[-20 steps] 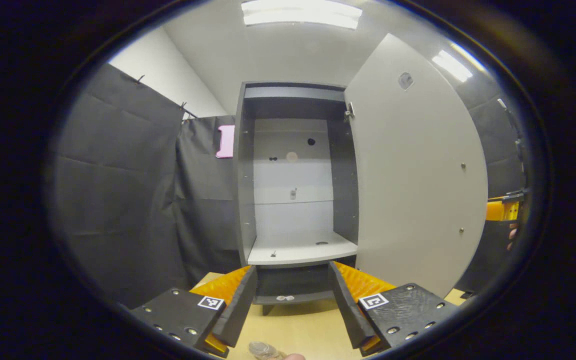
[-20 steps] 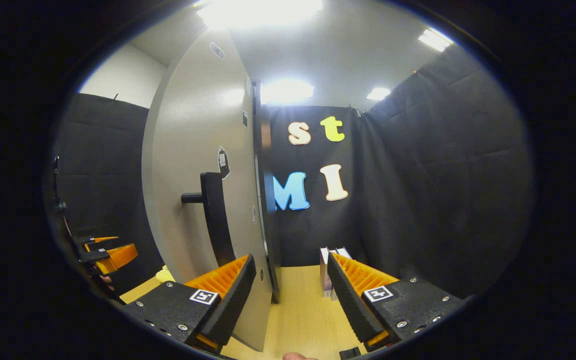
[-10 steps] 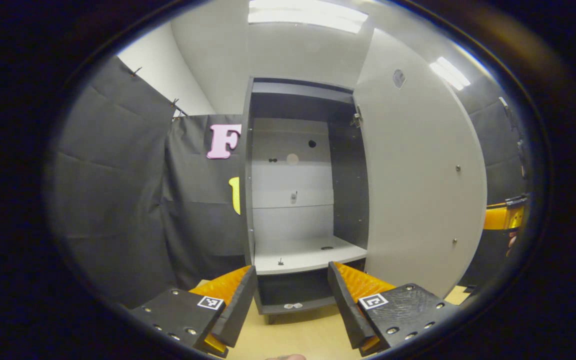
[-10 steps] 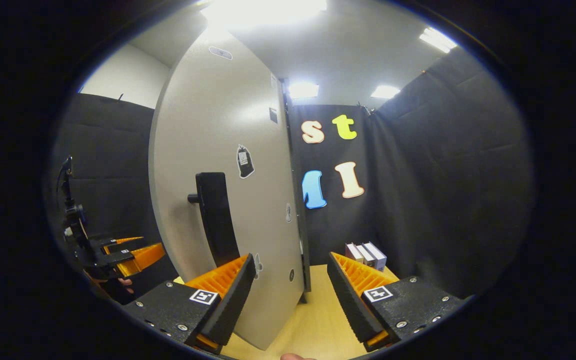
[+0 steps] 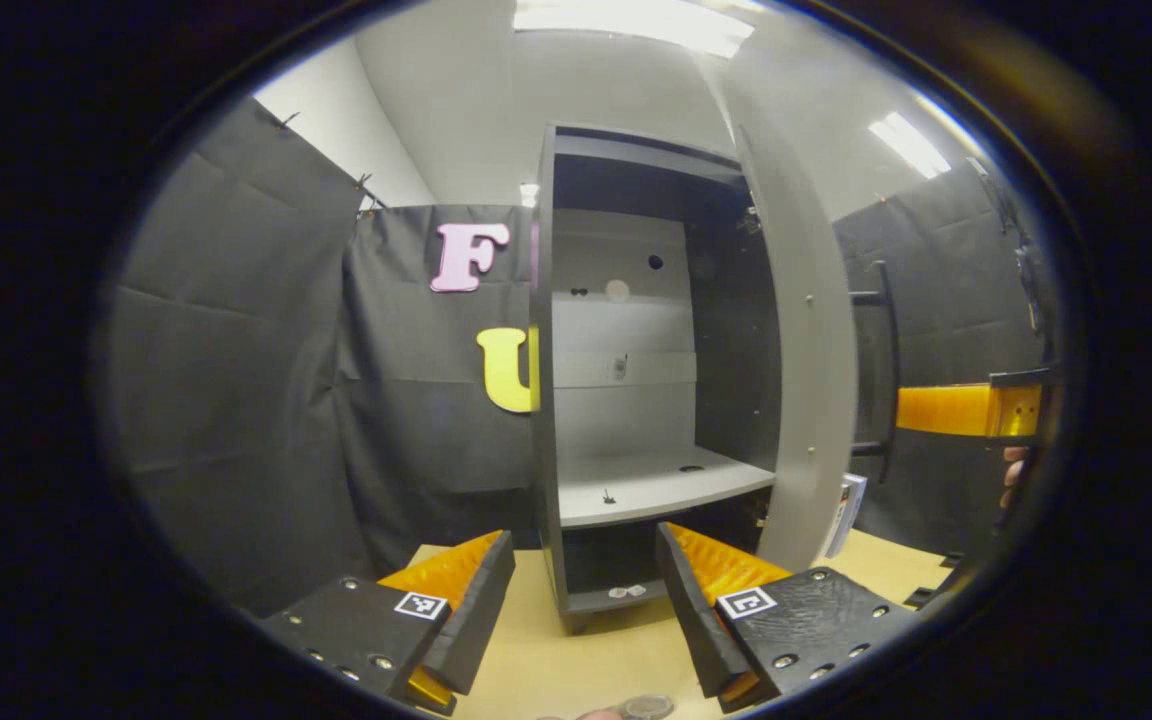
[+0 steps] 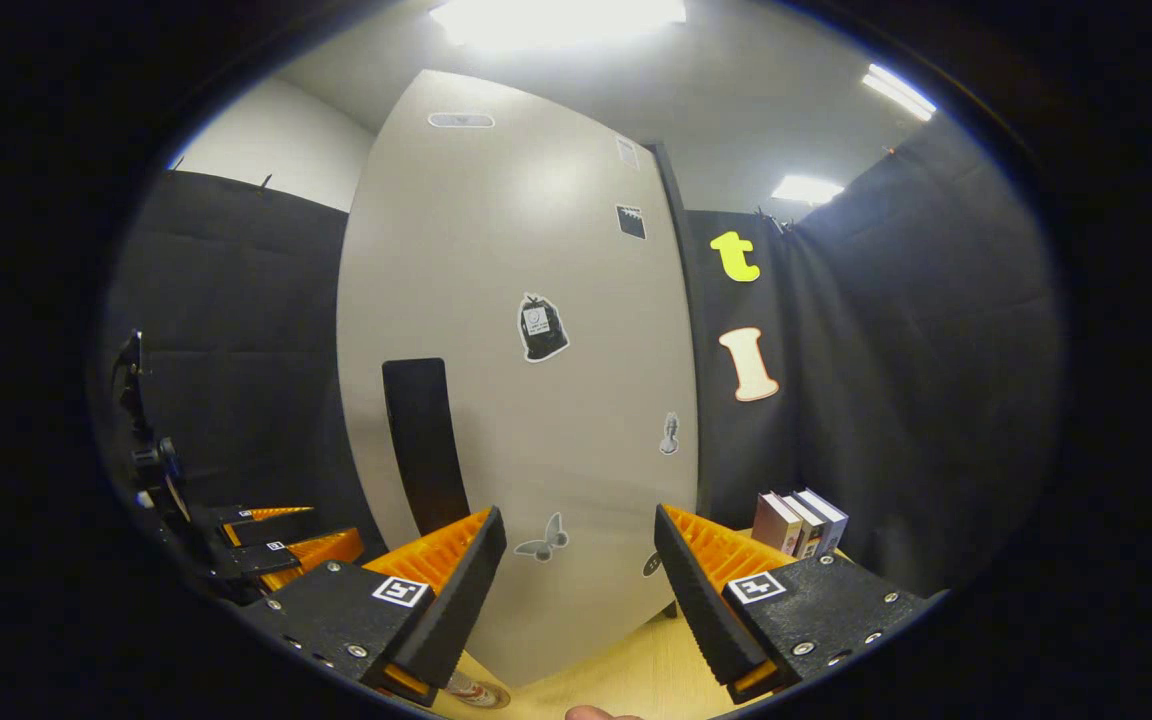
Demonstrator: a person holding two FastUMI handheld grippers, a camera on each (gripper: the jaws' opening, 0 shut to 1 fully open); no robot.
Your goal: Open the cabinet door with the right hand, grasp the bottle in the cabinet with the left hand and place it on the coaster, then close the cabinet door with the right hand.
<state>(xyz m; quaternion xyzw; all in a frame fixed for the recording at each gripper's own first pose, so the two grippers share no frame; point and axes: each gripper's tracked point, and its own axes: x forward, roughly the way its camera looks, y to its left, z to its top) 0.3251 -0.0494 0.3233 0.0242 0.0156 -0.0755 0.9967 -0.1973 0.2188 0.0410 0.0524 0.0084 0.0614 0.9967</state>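
From my left gripper [image 5: 584, 610] I look straight into the cabinet [image 5: 636, 360]: its fingers are spread wide with nothing between them, hanging above the pale wooden table [image 5: 586, 660] just in front of the cabinet's base. The cabinet door [image 5: 806, 340] stands partly swung, seen nearly edge-on at the right of the opening, its dark handle [image 5: 876, 370] sticking out on the far side. The grey shelf [image 5: 656, 485] inside carries nothing I can make out but a couple of small dark marks — the bottle is not on it. At the very bottom edge of this view, between my fingers, there is a round clear object [image 5: 646, 706] that may be the bottle's top, though I cannot tell for sure; the right gripper view shows a similar bit with a red band [image 6: 476, 692] low on the table below the door. My right gripper [image 6: 576, 590] faces the door's outer face [image 6: 536, 380], jaws parted and empty, close to the panel with the black handle [image 6: 424, 440] just left of its left finger; whether anything touches the door I cannot tell. Stickers dot the panel, some books [image 6: 798, 520] stand on the table to the right, and the left gripper shows at far left [image 6: 276, 545]. The right gripper's orange finger [image 5: 966, 410] juts in at the right of the left gripper view, beyond the door.
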